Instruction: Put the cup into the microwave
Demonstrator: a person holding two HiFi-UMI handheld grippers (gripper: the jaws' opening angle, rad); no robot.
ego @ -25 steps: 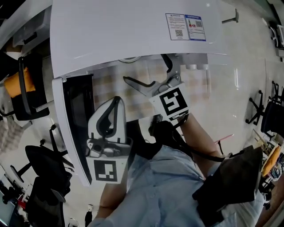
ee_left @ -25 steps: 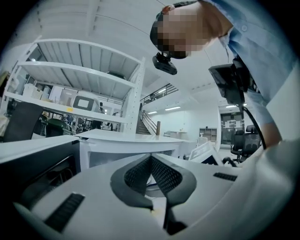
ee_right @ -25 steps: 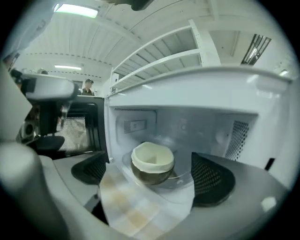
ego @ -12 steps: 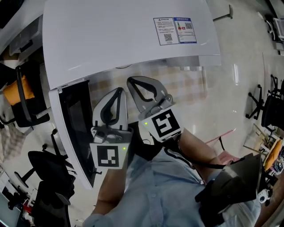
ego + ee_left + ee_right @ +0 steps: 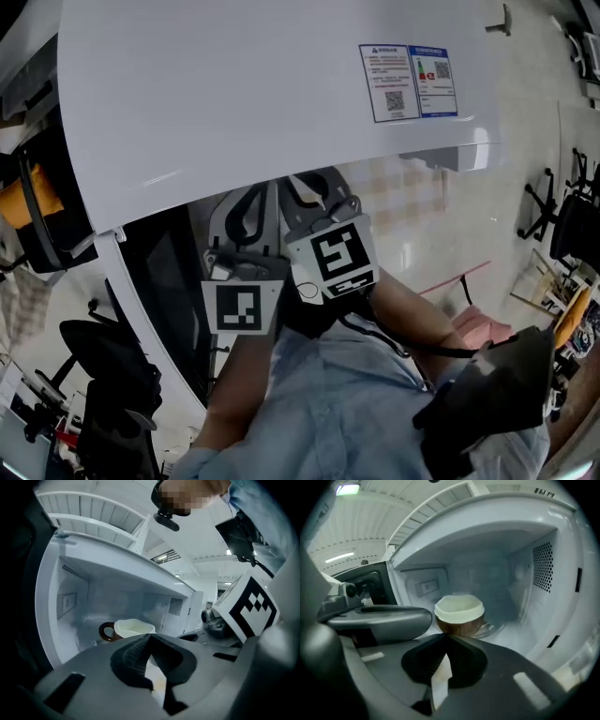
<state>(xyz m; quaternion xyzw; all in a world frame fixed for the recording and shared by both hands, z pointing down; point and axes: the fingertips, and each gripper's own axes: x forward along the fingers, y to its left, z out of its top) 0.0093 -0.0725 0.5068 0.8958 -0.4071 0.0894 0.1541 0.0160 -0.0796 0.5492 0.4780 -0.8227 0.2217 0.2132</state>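
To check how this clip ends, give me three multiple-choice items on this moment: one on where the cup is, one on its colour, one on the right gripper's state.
1. Where is the round brown cup with the cream top relative to the white box-shaped microwave?
A. On top of it. B. Inside its cavity. C. Beneath it.
2. What colour is the cup's handle?
A. Brown. B. Blue. C. Green.
3. How does the right gripper stand?
A. Shut on the cup. B. Wide open. C. Shut and empty.

Answers:
1 B: both gripper views show it standing within the white walls.
2 A: the left gripper view shows a brown loop at its side.
3 C: its jaws meet in front of the cup, apart from it.
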